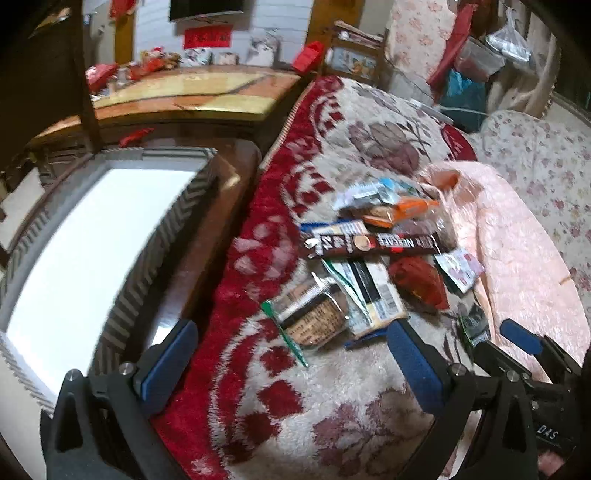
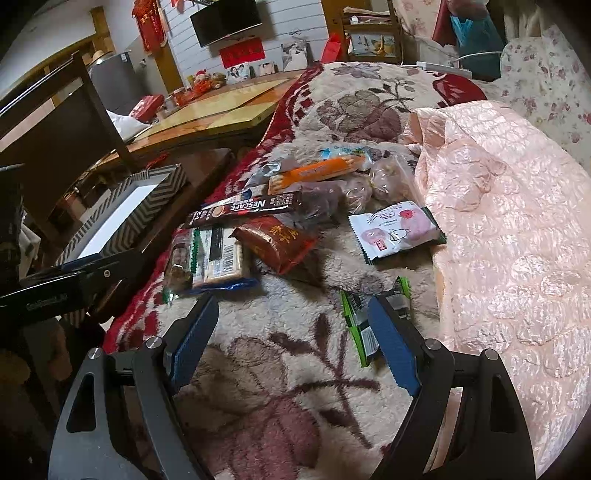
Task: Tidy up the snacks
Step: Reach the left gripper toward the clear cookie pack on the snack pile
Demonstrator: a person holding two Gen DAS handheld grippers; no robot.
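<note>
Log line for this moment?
left gripper open, empty | right gripper open, empty | snack pile on blanket | box empty

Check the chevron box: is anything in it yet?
Empty: the chevron box shows only bare white floor in the left wrist view, while the snacks lie on the blanket.

home bedroom | floral blanket [image 2: 332,110] on bed | wall TV [image 2: 225,22] | framed photos [image 2: 236,72] | wooden table [image 2: 221,107]

Snack packets [image 2: 280,225] on blanket [image 2: 280,369], jaws apart
</note>
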